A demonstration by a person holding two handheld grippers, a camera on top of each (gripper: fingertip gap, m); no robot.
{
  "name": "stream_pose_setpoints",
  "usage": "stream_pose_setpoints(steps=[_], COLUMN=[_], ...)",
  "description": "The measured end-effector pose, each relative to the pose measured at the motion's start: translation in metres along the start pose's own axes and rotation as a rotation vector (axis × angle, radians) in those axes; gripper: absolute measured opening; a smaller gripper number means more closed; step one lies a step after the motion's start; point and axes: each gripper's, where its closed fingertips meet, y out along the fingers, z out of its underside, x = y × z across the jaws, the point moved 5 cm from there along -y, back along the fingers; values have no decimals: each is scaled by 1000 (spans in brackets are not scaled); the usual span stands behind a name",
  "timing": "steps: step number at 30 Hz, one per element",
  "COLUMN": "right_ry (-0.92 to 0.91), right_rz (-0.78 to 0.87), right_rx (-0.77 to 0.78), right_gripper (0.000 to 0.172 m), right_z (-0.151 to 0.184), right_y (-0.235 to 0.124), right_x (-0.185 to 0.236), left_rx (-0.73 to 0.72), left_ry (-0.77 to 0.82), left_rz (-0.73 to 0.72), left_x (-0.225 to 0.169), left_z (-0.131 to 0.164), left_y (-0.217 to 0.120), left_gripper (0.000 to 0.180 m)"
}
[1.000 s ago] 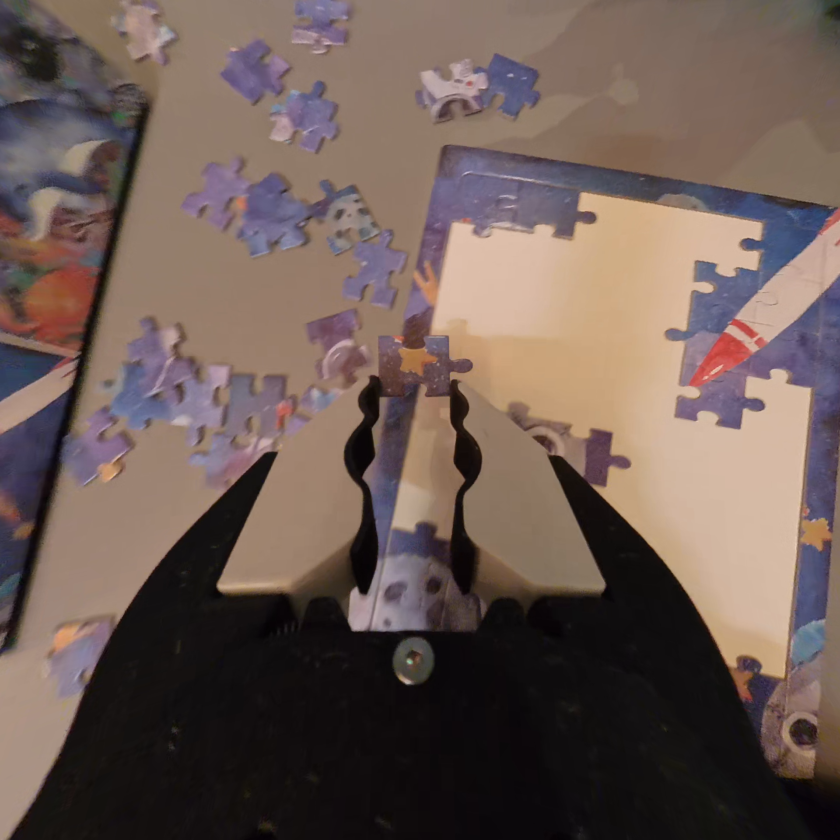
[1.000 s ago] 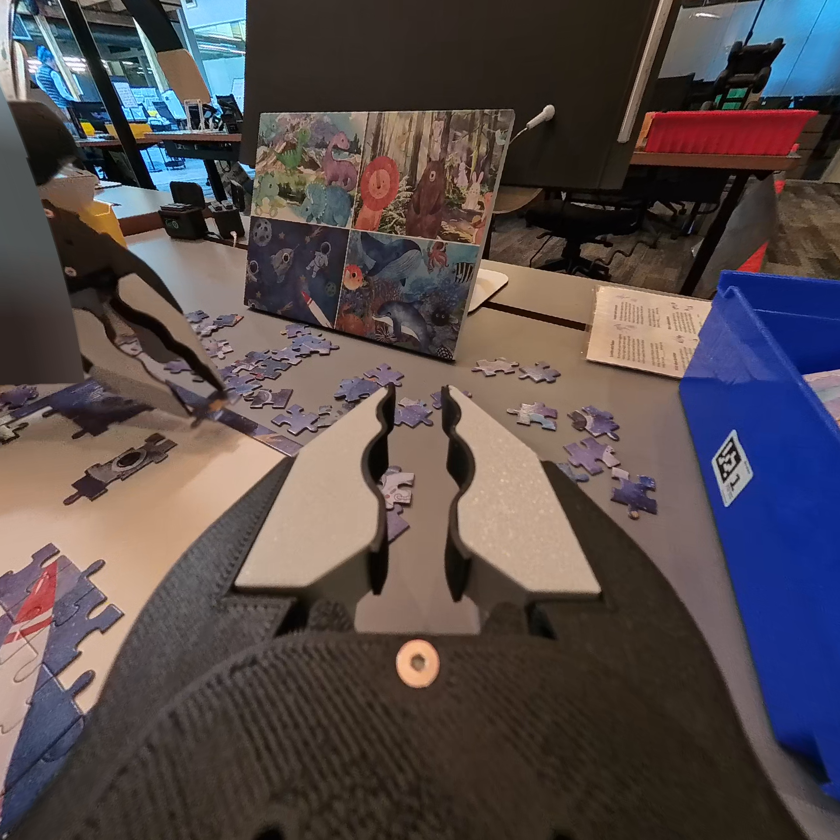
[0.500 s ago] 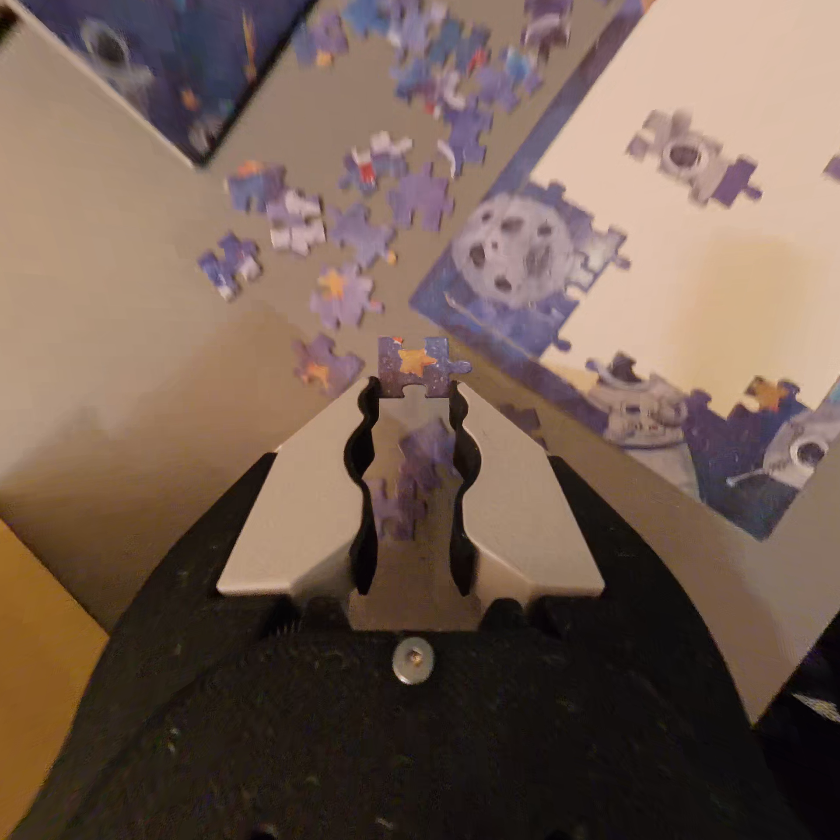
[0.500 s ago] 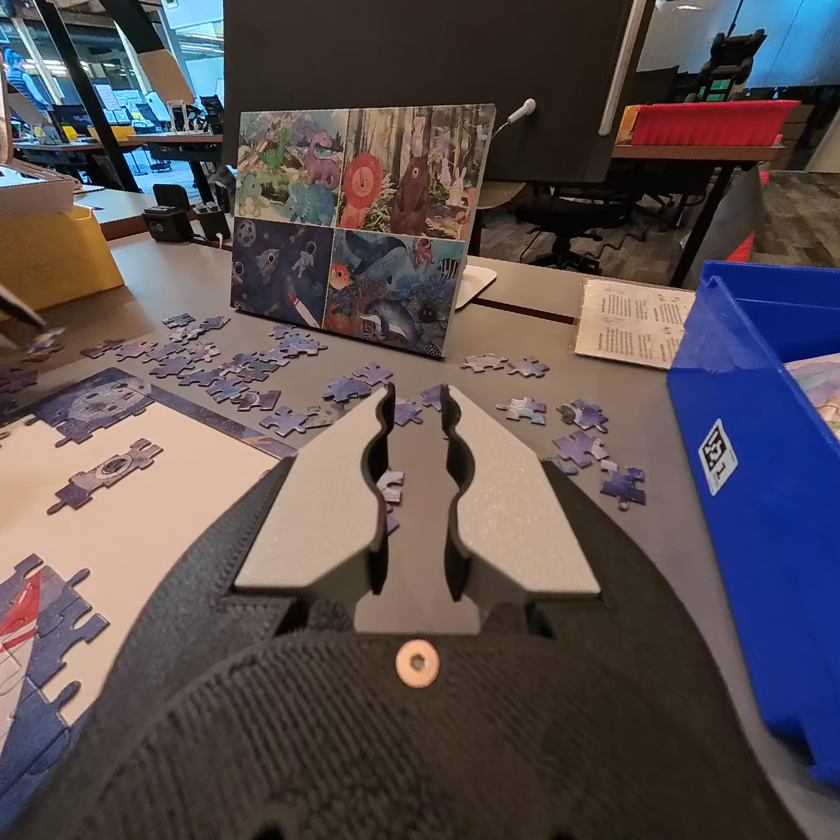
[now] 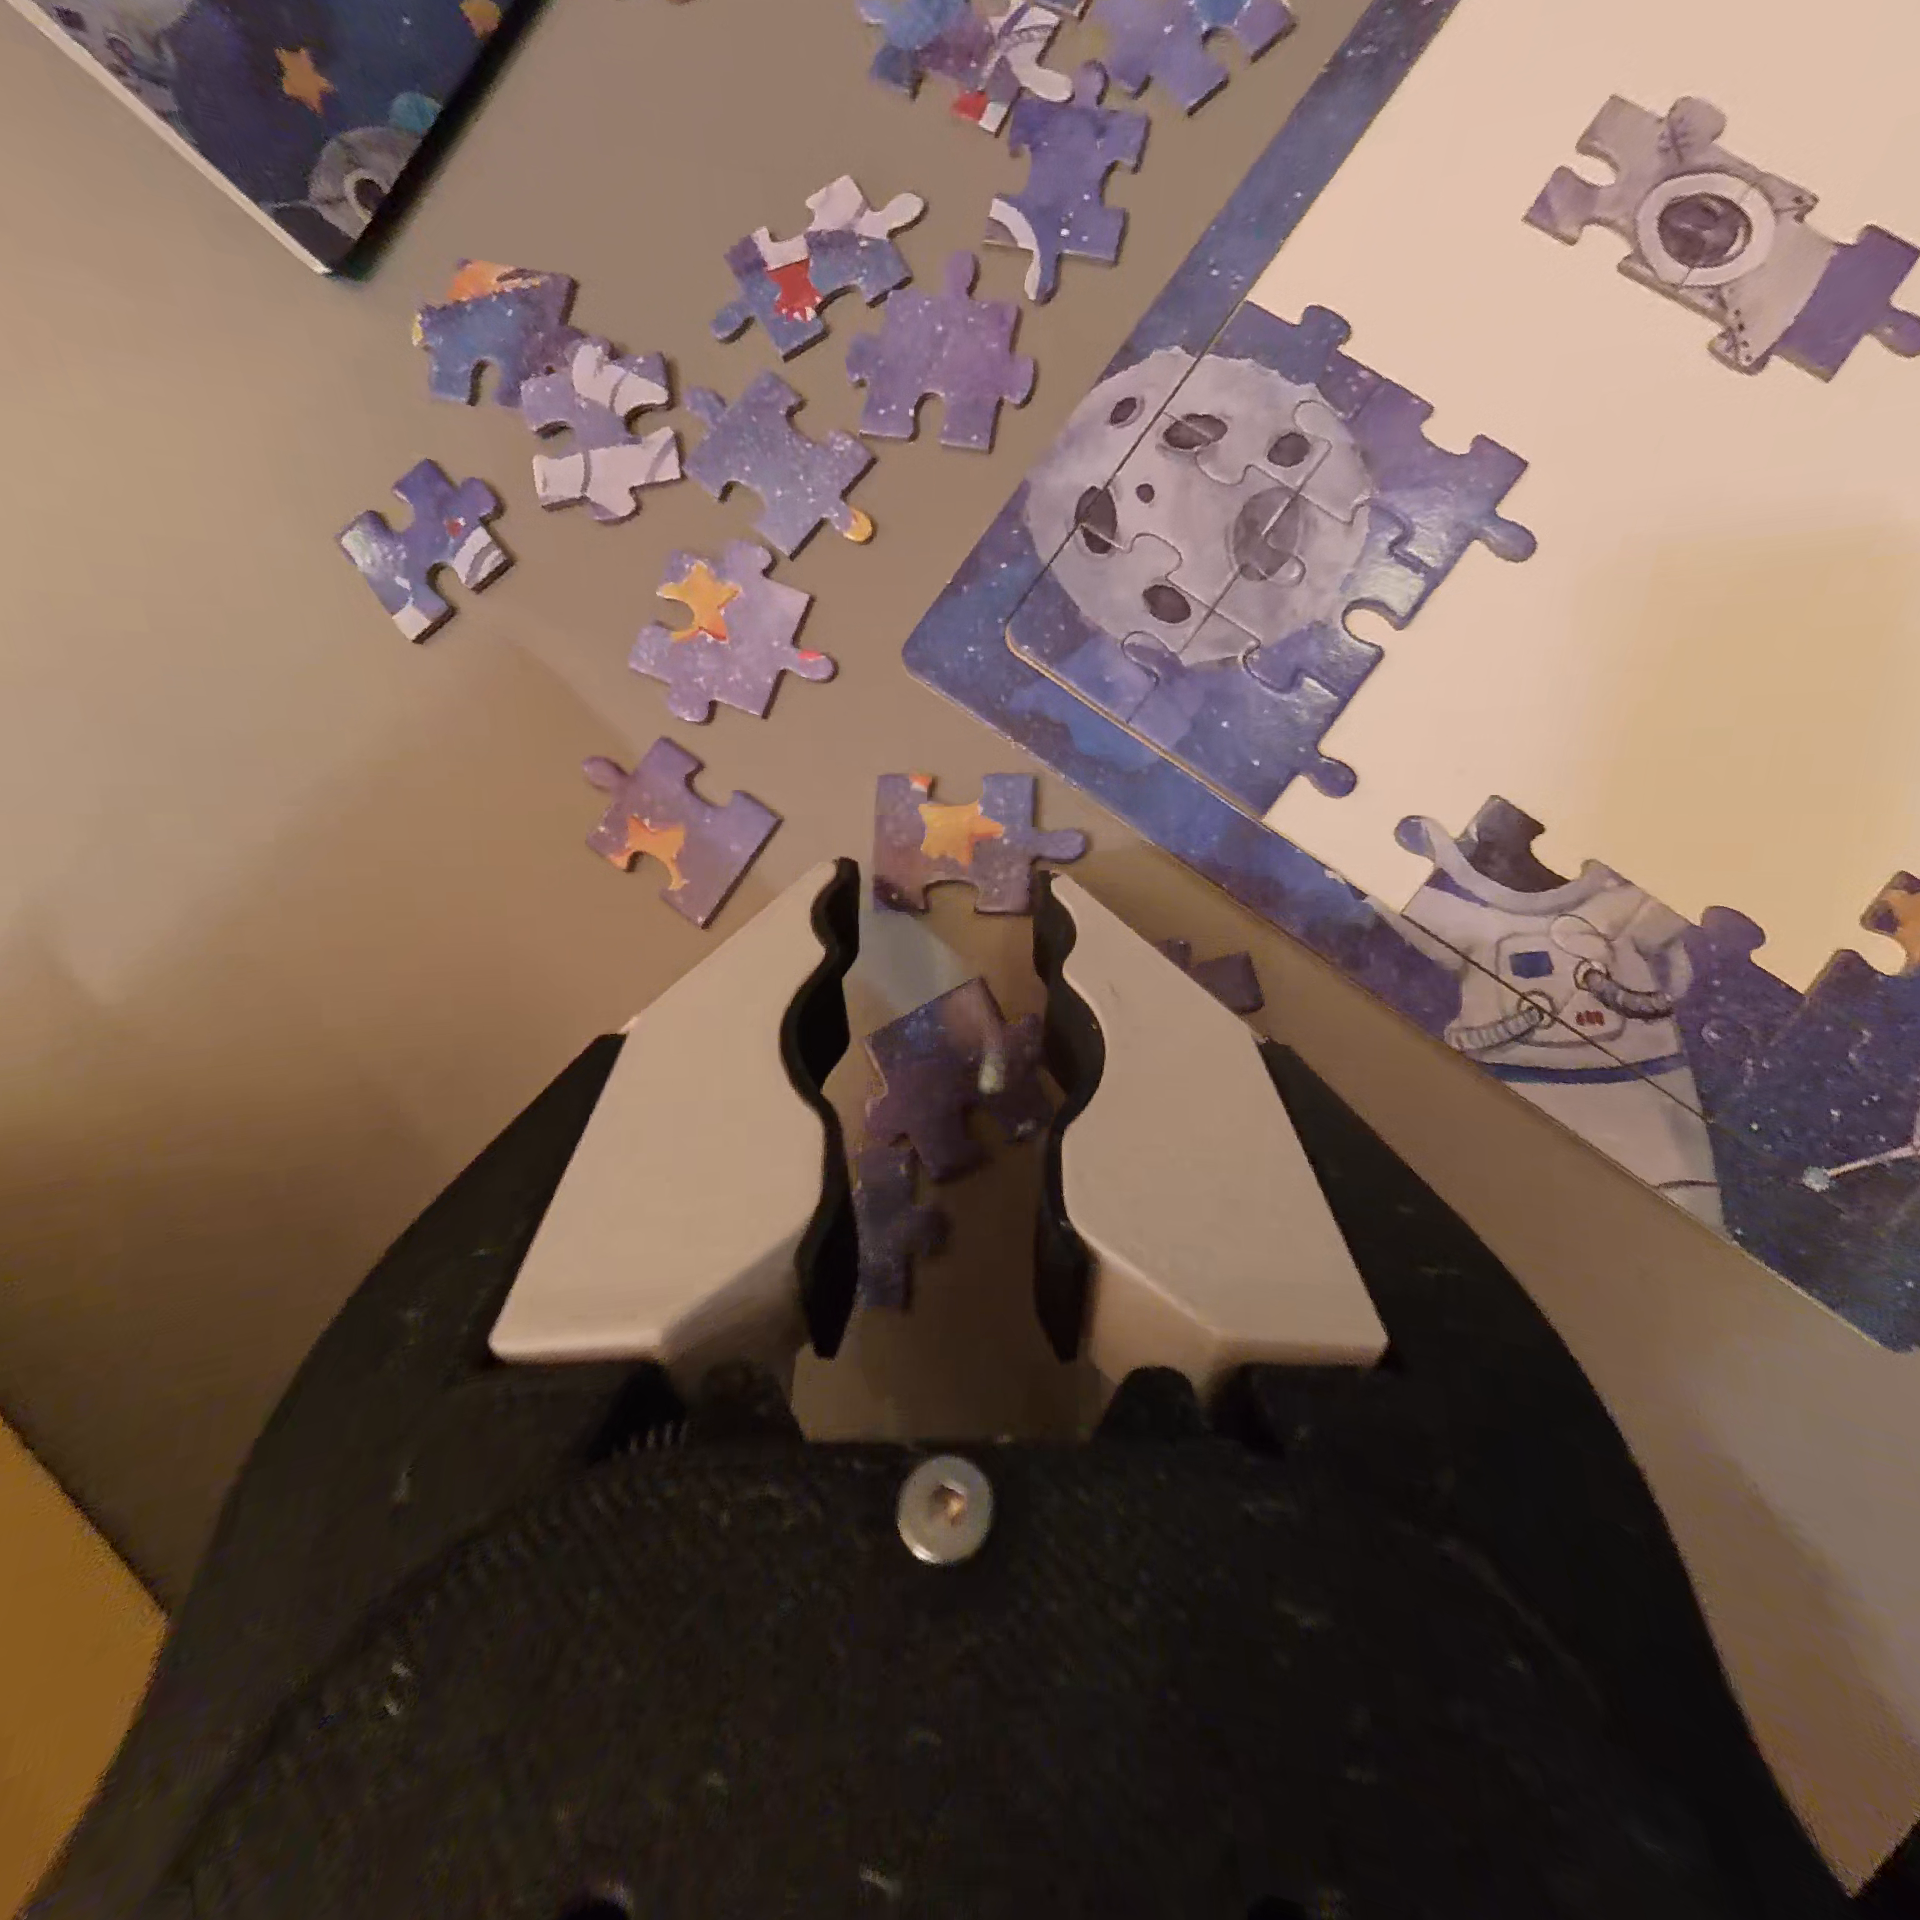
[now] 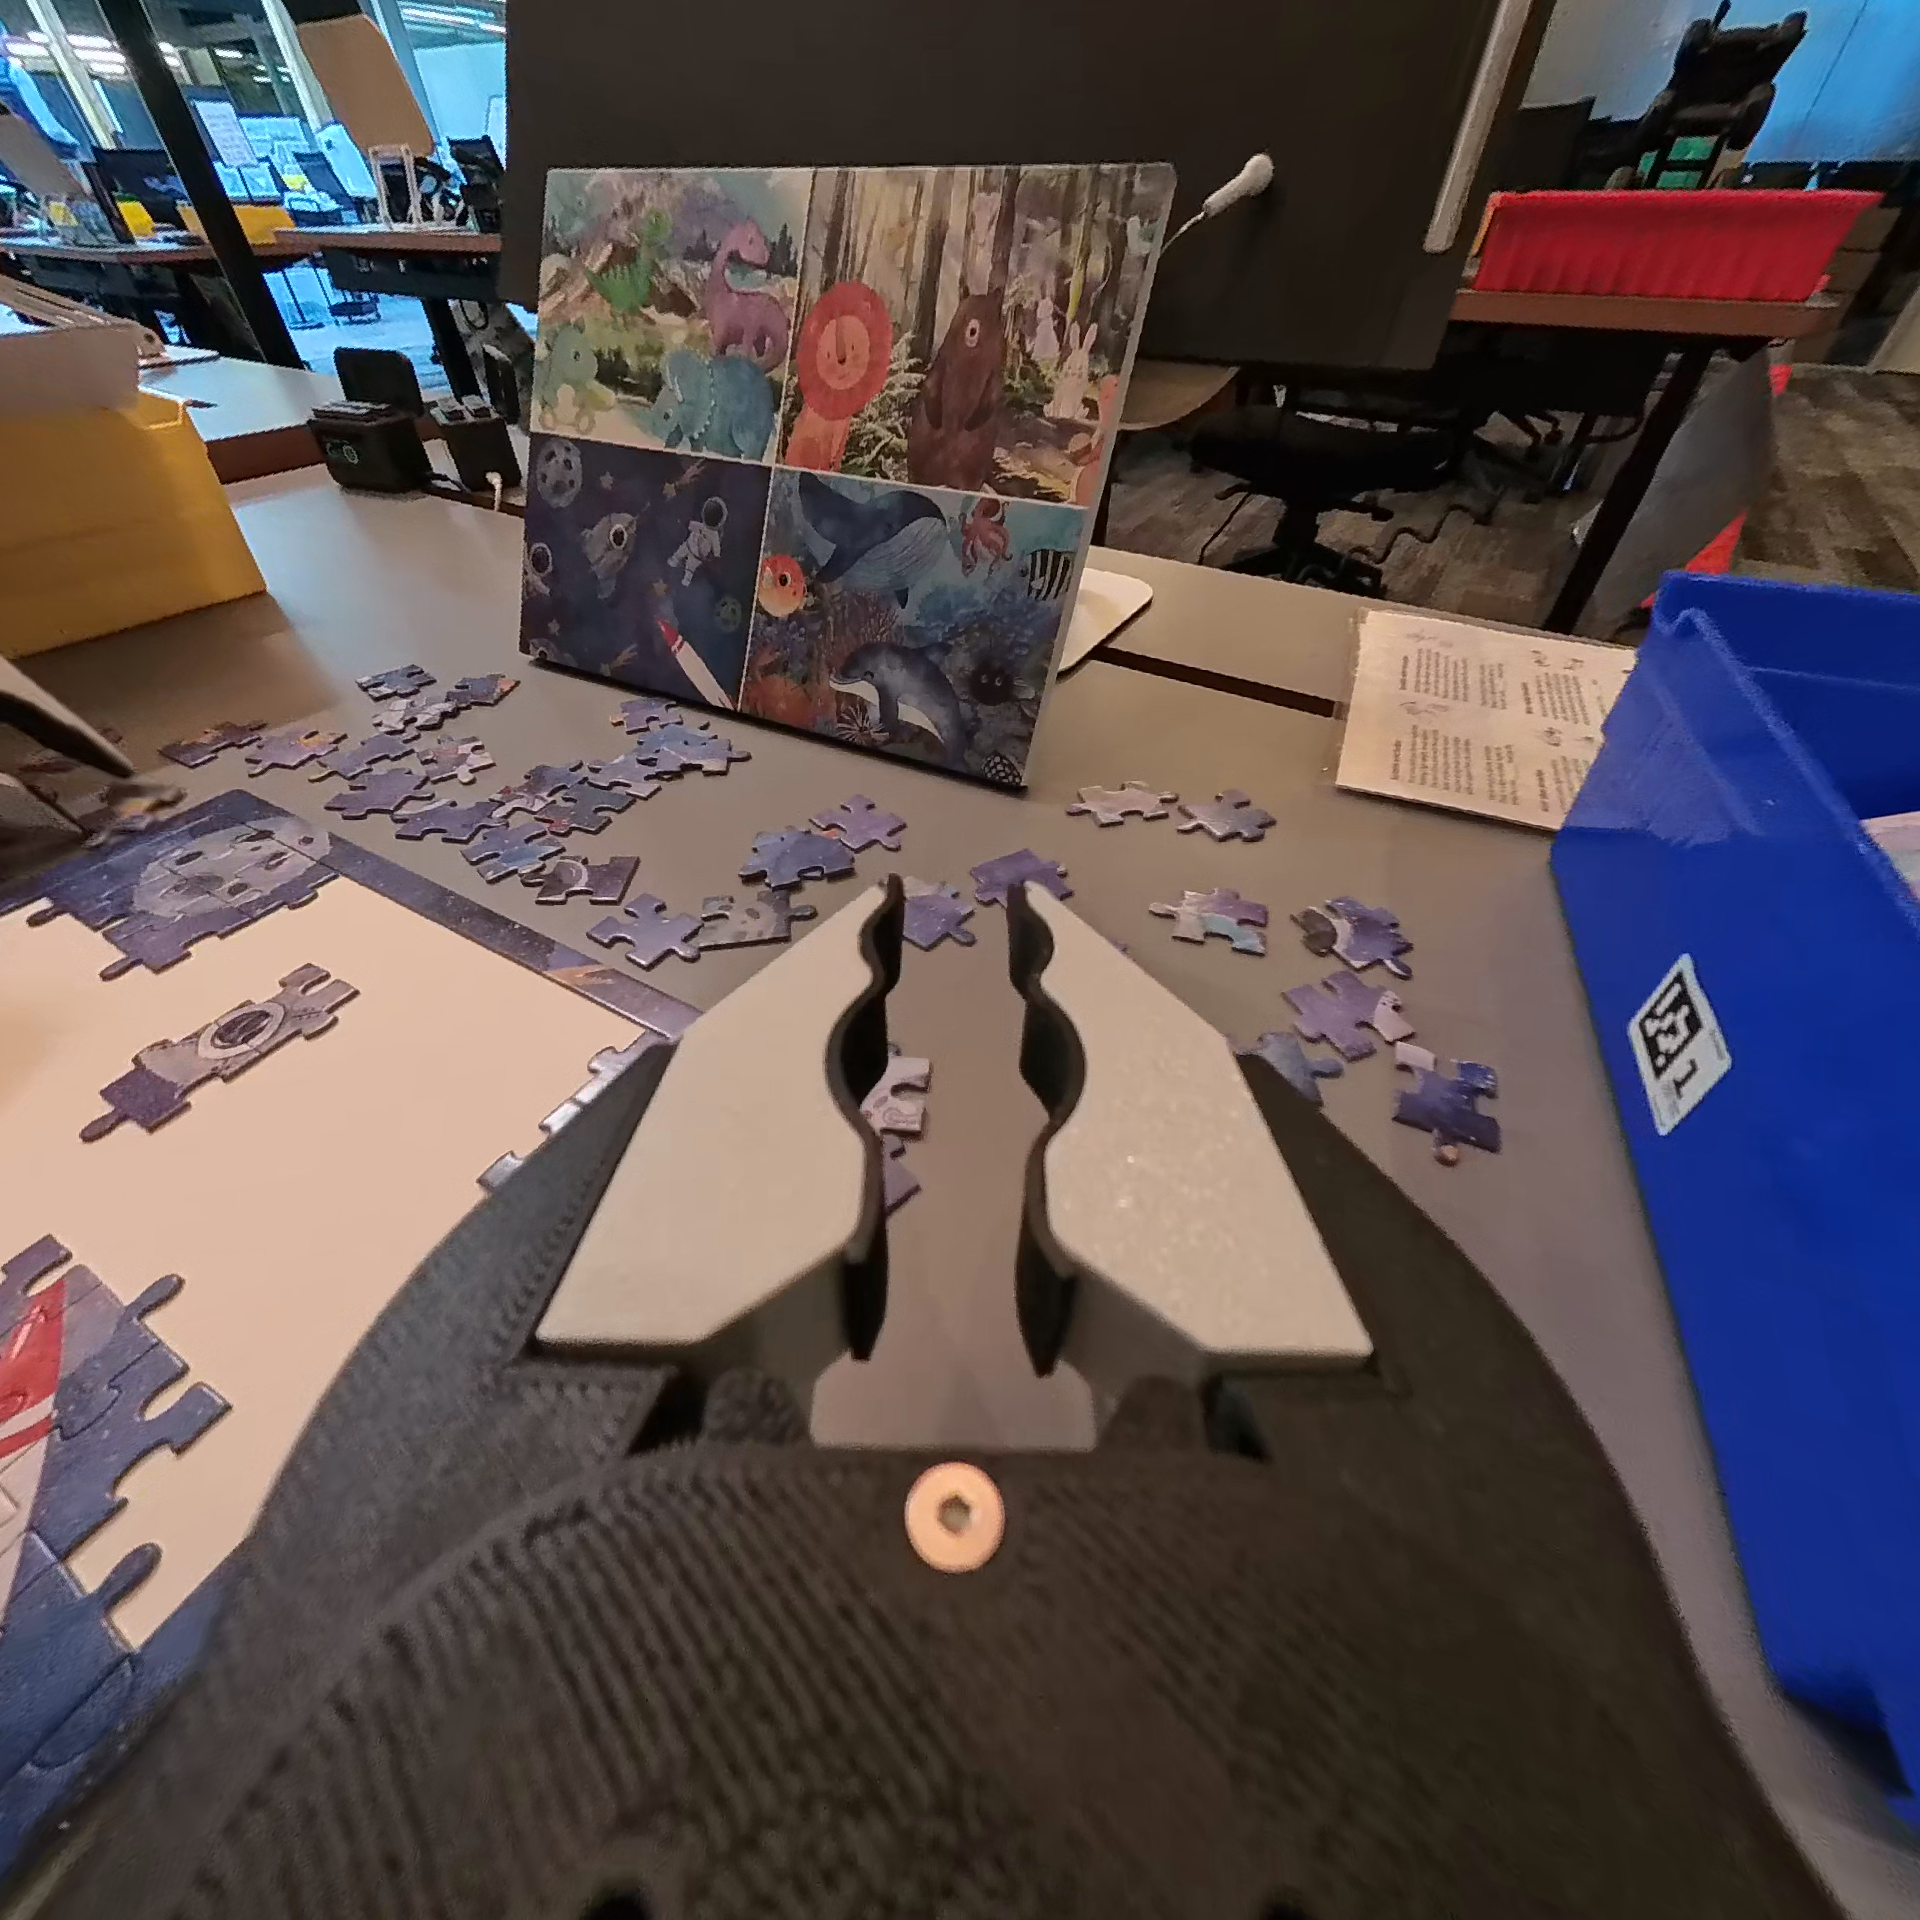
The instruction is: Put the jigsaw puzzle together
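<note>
In the left wrist view my left gripper (image 5: 948, 883) hangs low over the grey table, just off the corner of the puzzle board (image 5: 1195, 800). A dark blue puzzle piece with an orange star (image 5: 961, 842) stands between the fingertips. It lies against the right pad, and a narrow gap shows between it and the left pad, so the jaws are open. My right gripper (image 6: 954, 914) is open and empty above loose blue pieces (image 6: 935, 920) on the table. The left gripper's tip also shows in the right wrist view (image 6: 62, 727), at the far left by the board.
Loose pieces (image 5: 769, 457) lie left of the board, and a moon section (image 5: 1216, 499) sits in its corner. A picture box (image 6: 831, 447) stands upright behind the pieces. A blue bin (image 6: 1787, 1039) is at the right, a printed sheet (image 6: 1475, 717) behind it, a yellow box (image 6: 104, 520) far left. The grippers' ends are close to 40 cm from one another.
My left gripper carried the star piece off the board and down to the table by its corner. Its jaws have widened slightly, and a gap has opened at the left pad. The right gripper barely moved.
</note>
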Motion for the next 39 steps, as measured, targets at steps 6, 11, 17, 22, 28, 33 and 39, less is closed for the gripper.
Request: stream_pose_setpoints(steps=[6, 11, 17, 22, 28, 33, 39], right_ry=[29, -6, -20, -58, -122, -182, -139], right_rz=[-20, -12, -48, -78, -78, -51, -43], right_rx=[-9, 12, 23, 35, 45, 71, 40], right_gripper=[18, 19, 19, 19, 19, 19, 17], right_z=[-1, 1, 3, 4, 4, 7, 6], right_y=[0, 2, 5, 7, 7, 10, 16], right_x=[0, 2, 11, 23, 32, 32, 35], left_rx=[-93, -216, -235, -337, -439, -504, -264], left_ry=[-30, -113, -219, -271, -232, -148, -185], left_rz=[-54, -177, -273, -160, -206, -349, -463], left_x=[2, 14, 13, -12, -4, 22, 51], left_z=[-3, -10, -3, -25, -60, -112, -80], left_y=[-19, -36, -40, -62, -88, -111, -70], left_gripper=[42, 41, 40, 40, 35, 31, 30])
